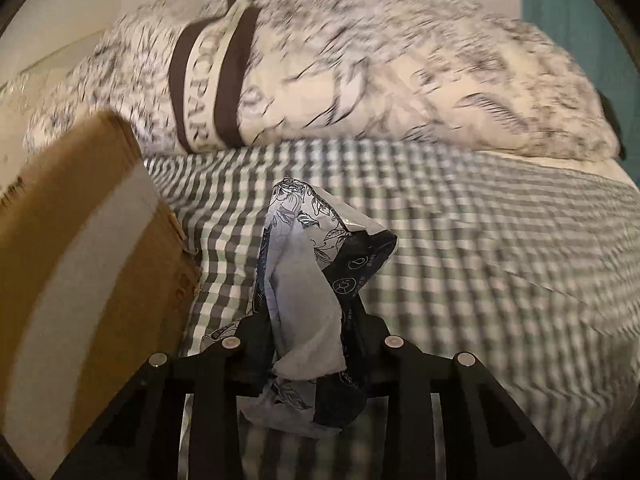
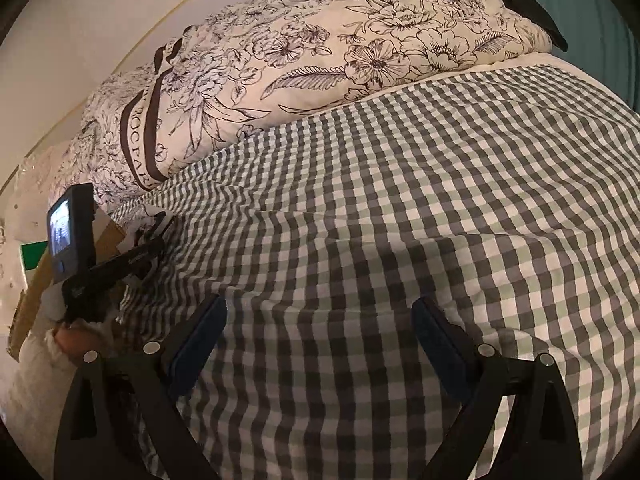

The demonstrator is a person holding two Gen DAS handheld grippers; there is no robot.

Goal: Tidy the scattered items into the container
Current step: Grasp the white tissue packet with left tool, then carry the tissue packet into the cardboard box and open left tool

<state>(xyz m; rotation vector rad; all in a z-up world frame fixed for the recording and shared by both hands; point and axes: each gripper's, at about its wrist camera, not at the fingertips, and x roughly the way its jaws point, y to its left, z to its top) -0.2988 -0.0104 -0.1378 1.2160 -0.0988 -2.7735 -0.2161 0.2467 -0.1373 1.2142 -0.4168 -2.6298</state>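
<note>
A crumpled plastic pouch, white with a black leaf print and a black side, sticks up between the fingers of my left gripper, which is shut on it just above the checked sheet. The cardboard box with a pale tape strip stands close on the left of it. In the right wrist view the left gripper shows at the far left beside the box, with a hand under it. My right gripper hovers over the sheet, open, with nothing between its blue pads.
A grey and white checked sheet covers the bed. A rolled floral duvet lies along the far side, against a pale wall. A teal curtain hangs at the right. A dark item rests at the duvet's far end.
</note>
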